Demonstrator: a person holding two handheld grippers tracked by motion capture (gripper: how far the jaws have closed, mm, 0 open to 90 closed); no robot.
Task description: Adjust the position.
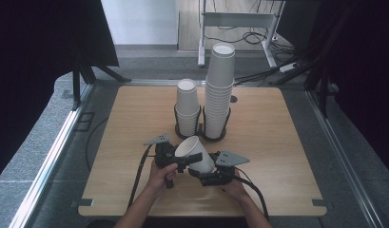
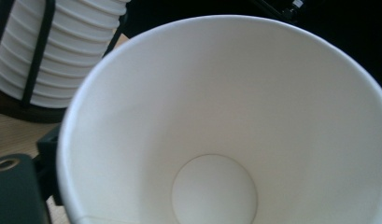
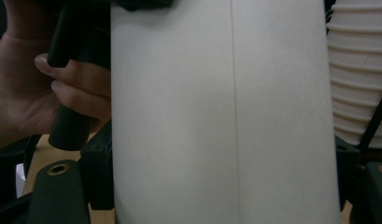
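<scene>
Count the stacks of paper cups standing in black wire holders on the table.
2. The shorter stack stands left of the taller stack, side by side at the table's middle. A single loose cup lies tilted between the two tongs, apart from both stacks.

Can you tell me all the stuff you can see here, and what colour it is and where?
cup: one, white, tipped on its side above the near middle of the table, between the two claws
short stack: one, white cups, in the left holder
tall stack: one, white cups, in the right holder
holders: two, black, side by side mid-table
table: one, light wood, centre of the room
desk: one, grey, on the floor behind the table
left claw: one, black, at the cup's mouth
right claw: one, black, jaws either side of the cup's body
hands: two, gripping the claws' handles
</scene>
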